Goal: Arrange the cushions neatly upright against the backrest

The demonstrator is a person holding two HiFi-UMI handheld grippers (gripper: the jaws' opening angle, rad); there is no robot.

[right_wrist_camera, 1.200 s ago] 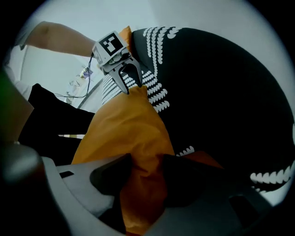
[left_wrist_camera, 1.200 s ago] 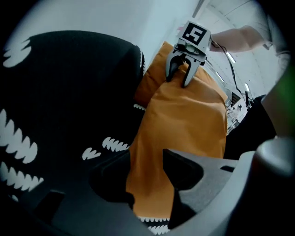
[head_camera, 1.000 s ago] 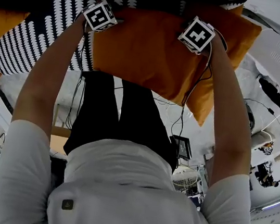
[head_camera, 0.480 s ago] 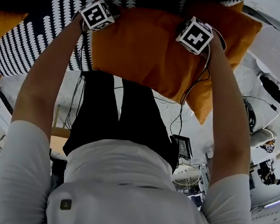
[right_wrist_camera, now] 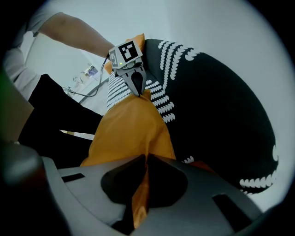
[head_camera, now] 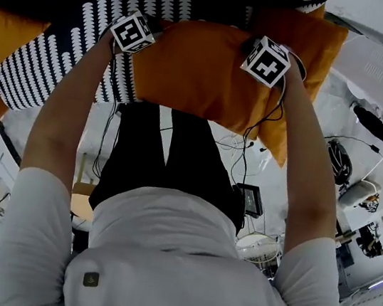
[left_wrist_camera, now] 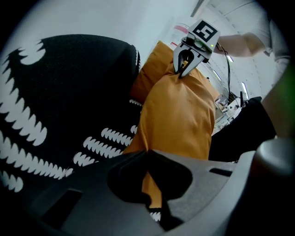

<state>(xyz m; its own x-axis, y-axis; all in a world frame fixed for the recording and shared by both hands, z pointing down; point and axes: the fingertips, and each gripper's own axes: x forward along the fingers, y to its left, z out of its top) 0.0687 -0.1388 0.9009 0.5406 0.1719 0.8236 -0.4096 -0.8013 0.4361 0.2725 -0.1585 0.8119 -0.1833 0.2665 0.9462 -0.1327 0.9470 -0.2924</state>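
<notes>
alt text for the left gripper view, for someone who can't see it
The left gripper has just closed its jaws on the near edge of an orange cushion; at the far end the right gripper, also just closed, pinches the other corner. A black cushion with white markings fills the left, and a second orange cushion shows behind.

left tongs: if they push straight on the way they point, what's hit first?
The orange fabric cushion: the left tongs have just closed on its edge, and its body fills the line ahead. The black cushion with white marks lies off to one side, probably clear.
</notes>
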